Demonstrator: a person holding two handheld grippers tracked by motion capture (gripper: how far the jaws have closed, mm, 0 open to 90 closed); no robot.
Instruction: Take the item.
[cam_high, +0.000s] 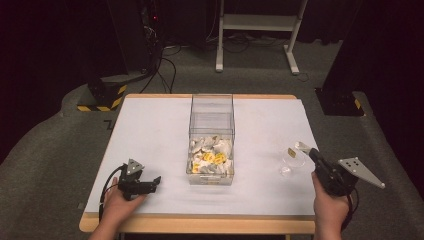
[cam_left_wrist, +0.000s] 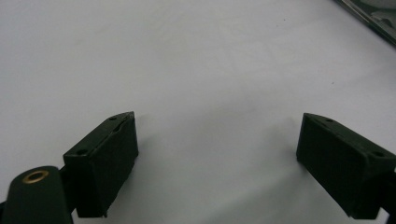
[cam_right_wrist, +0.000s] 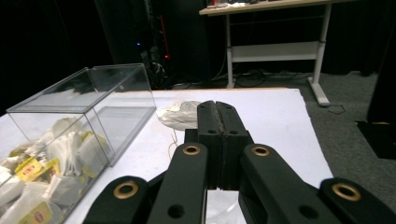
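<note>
- My right tongs (cam_right_wrist: 218, 109) are pressed together, pinching a tea bag (cam_right_wrist: 180, 114) that hangs at their tips, just right of the clear box (cam_high: 211, 131).
- The box lies to their left on the white bench (cam_high: 150, 130).
- My left tongs (cam_left_wrist: 217, 154) rest spread apart and hold nothing.

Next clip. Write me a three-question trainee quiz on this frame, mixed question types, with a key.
1. True or false: the right gripper has its jaws pressed together.
2. What fills the near end of the clear box? A) tea bags B) screws C) coins
3. Which gripper rests on the table with its jaws wide apart?

Key:
1. True.
2. A: tea bags.
3. The left gripper, with nothing between its jaws.
</note>
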